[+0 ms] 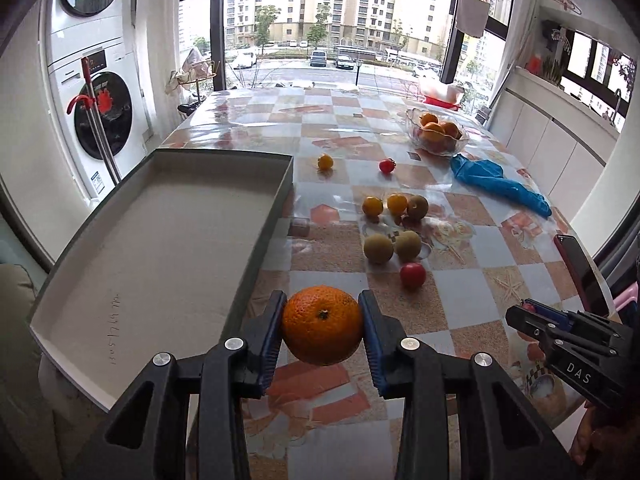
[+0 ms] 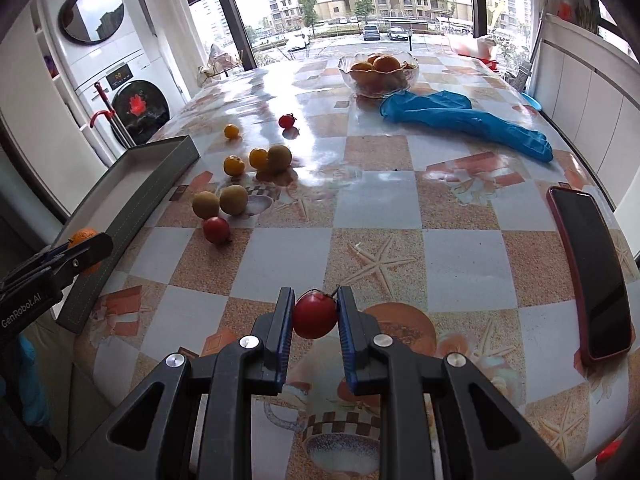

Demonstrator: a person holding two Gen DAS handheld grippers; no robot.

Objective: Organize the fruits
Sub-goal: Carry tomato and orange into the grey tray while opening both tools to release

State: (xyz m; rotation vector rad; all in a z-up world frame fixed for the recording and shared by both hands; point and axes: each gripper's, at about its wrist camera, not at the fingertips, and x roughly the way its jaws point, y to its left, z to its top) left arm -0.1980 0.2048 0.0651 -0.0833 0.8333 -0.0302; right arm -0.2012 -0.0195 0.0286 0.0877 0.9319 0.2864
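Note:
My left gripper (image 1: 322,310) is shut on an orange (image 1: 322,331), held above the table just right of the grey tray (image 1: 168,240). From the right wrist view the same orange (image 2: 82,237) shows beside the tray's near wall (image 2: 132,220). My right gripper (image 2: 316,304) is shut on a red tomato (image 2: 315,316), lifted over the tablecloth near the front edge. Several loose fruits lie in the middle: yellow tomatoes (image 1: 373,206), greenish round fruits (image 1: 378,248) and red tomatoes (image 1: 413,274). A glass bowl (image 1: 436,130) holds oranges at the back right.
A blue glove (image 1: 496,182) lies right of the bowl. A dark phone (image 2: 592,272) rests near the table's right edge. A stacked washer and dryer (image 1: 96,80) stands left of the table, windows behind. The tray's inside is bare.

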